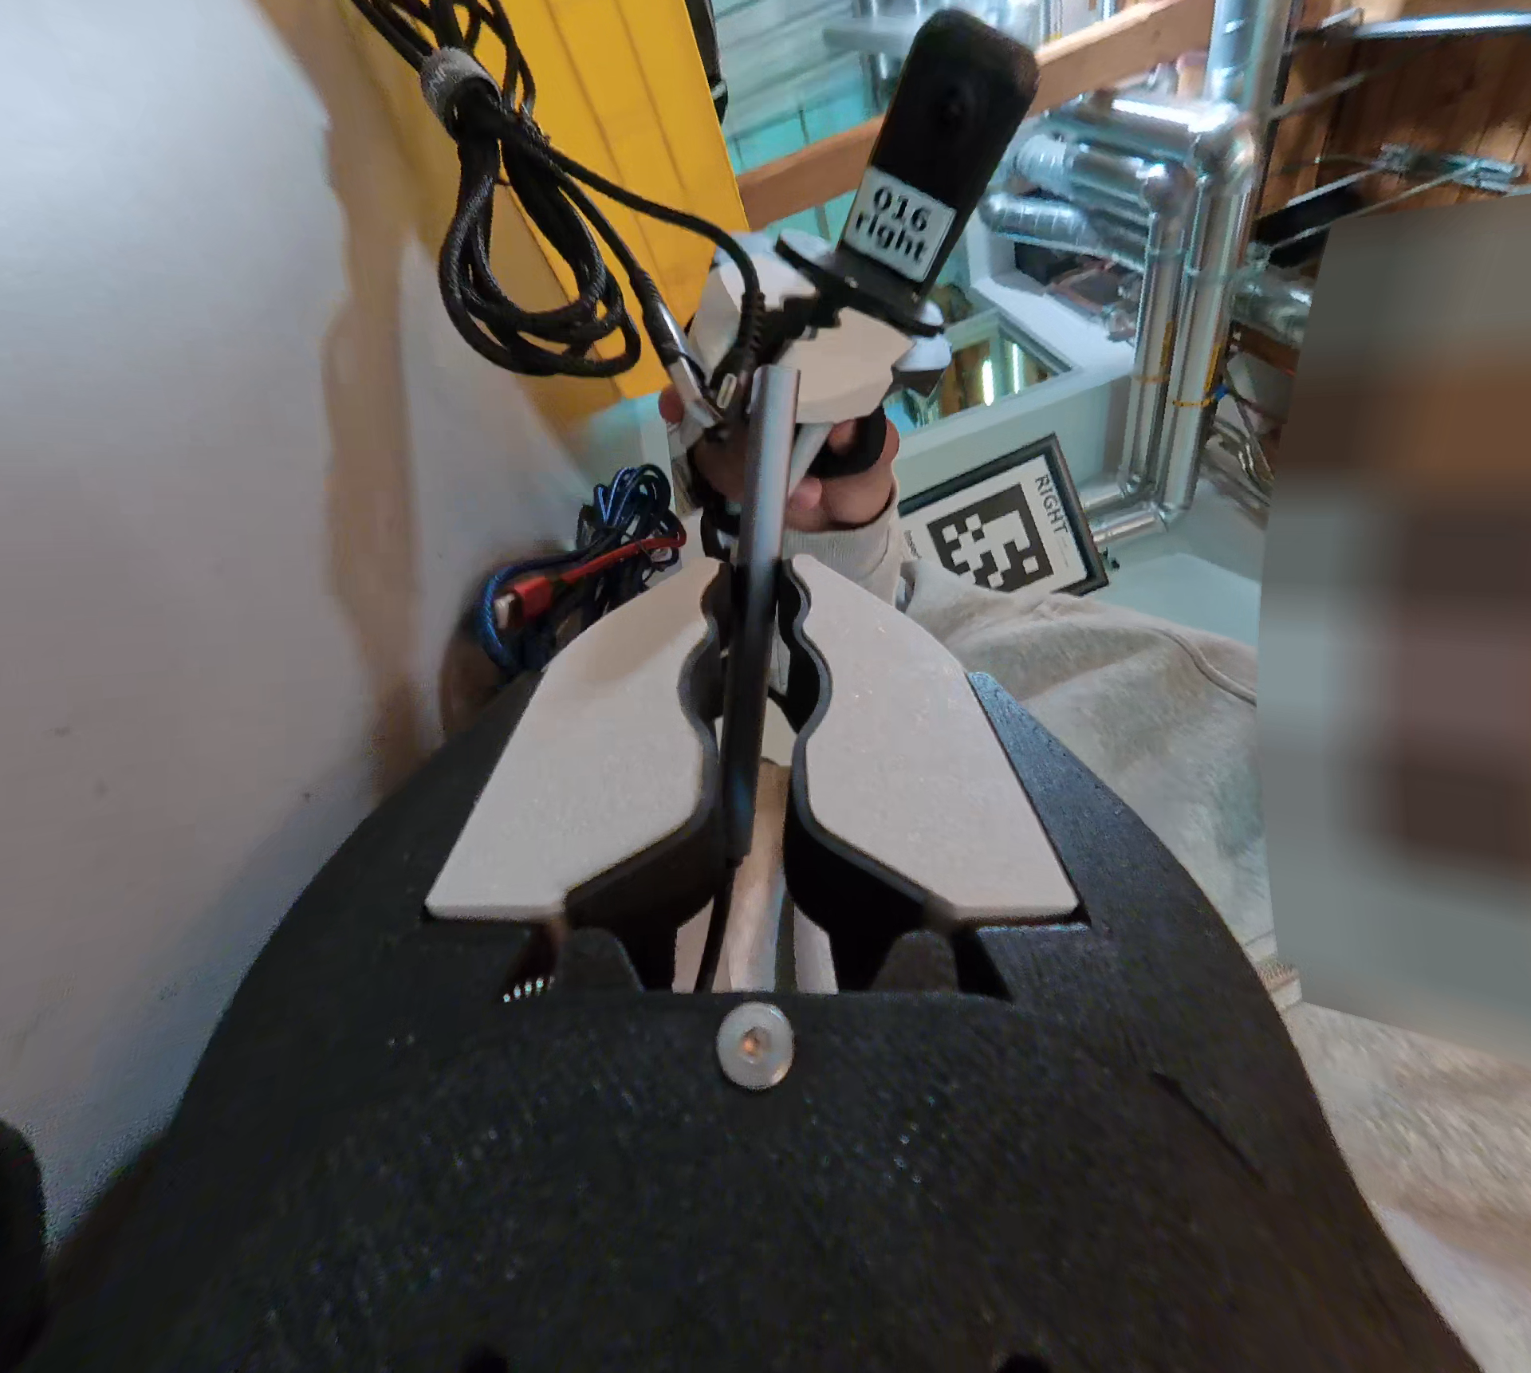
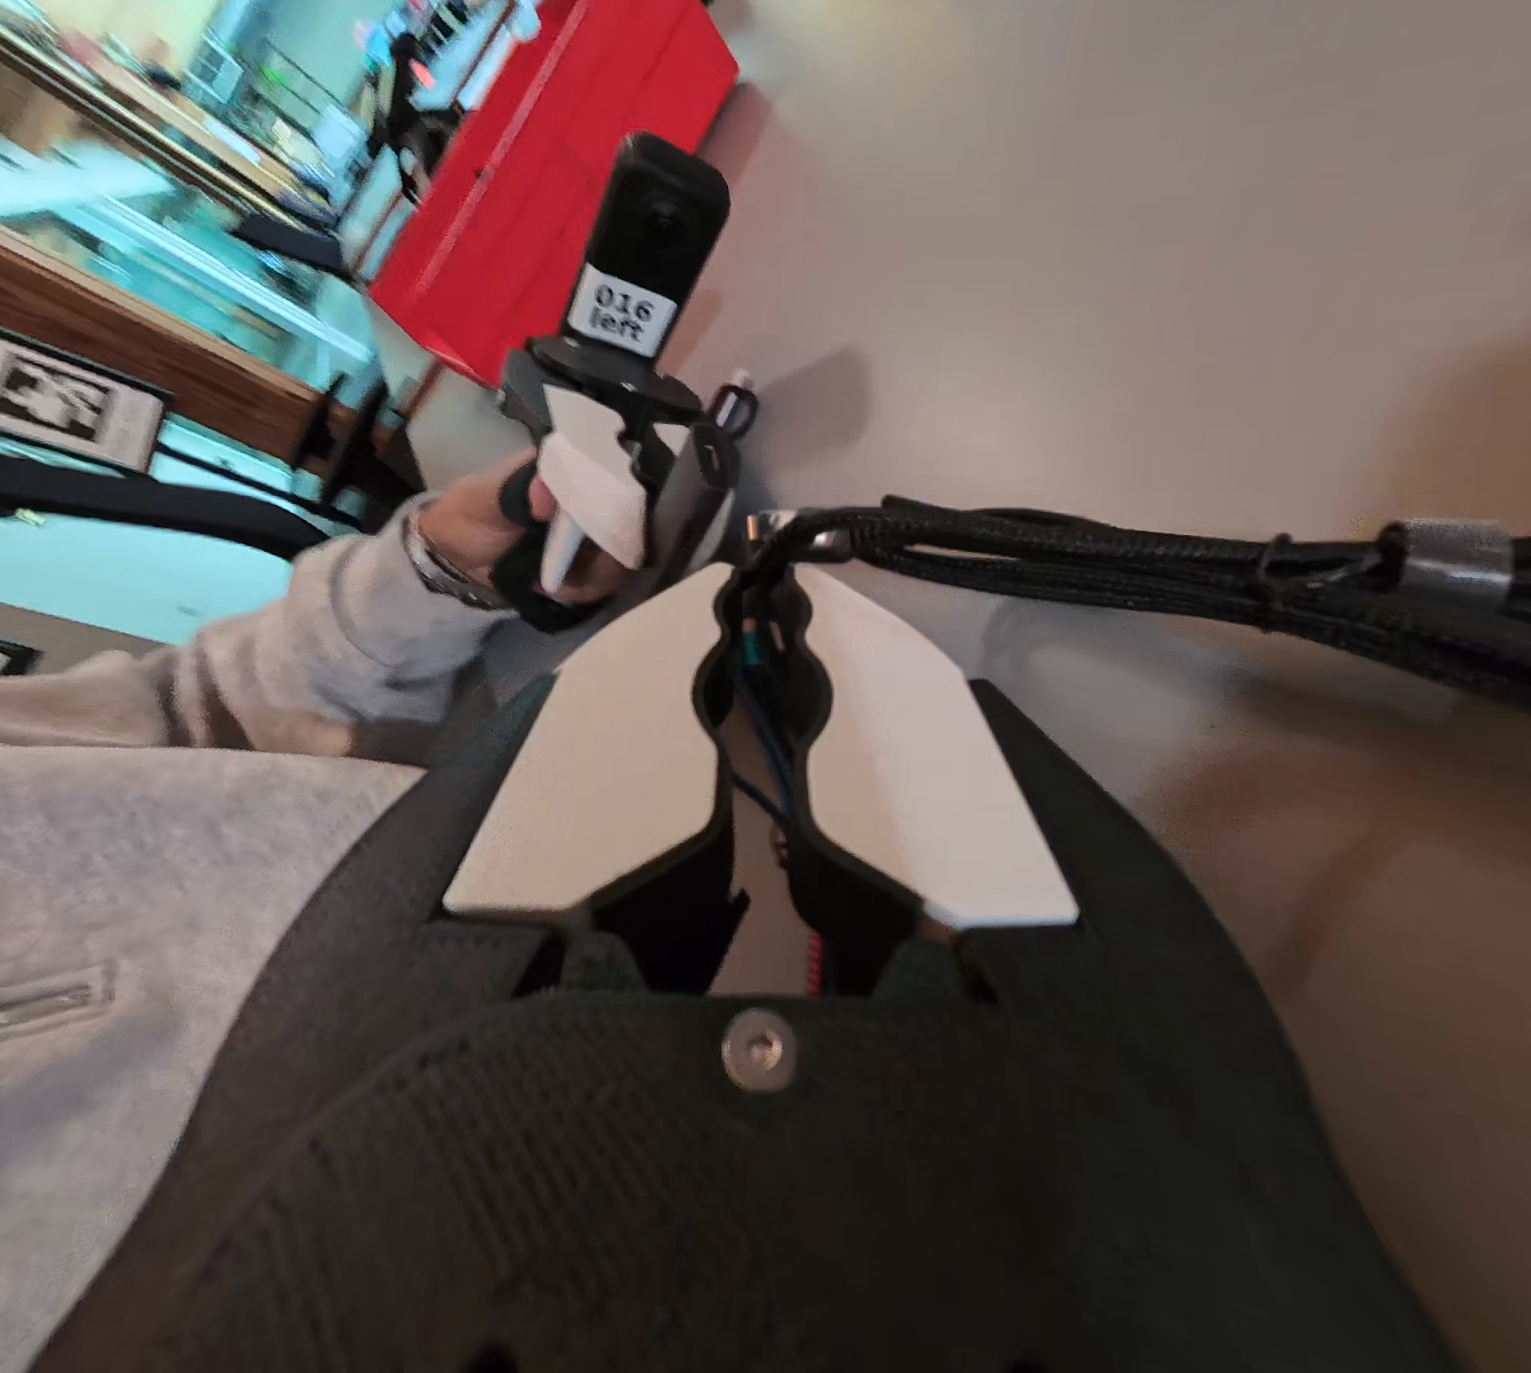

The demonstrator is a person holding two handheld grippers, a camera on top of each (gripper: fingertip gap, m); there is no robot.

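Note:
My left gripper [image 1: 754, 571] is shut on a slim dark grey slab device [image 1: 766, 472], seen edge-on and sticking out past the fingertips. My right gripper [image 1: 746, 372] sits just beyond it, shut on a black braided cable [image 1: 489, 198] that is coiled and bound with a grey strap. The cable's metal plugs [image 1: 696, 397] hang beside the device's far end. In the right wrist view my right gripper [image 2: 764, 575] pinches the cable [image 2: 1077, 546] near its plug [image 2: 758, 525]. The plug is close to the ported end of the device [image 2: 700, 496], which is held in the left gripper [image 2: 663, 505].
A tangle of blue and red cables [image 1: 596, 554] lies on the white table [image 1: 166, 422]. A yellow panel [image 1: 563, 49] and a framed marker card [image 1: 1002, 530] stand behind. A red cabinet [image 2: 563, 157] is beyond the table. A person's grey sleeve [image 2: 248, 637] is at left. The left gripper's tips are roughly 5 cm from the right gripper's.

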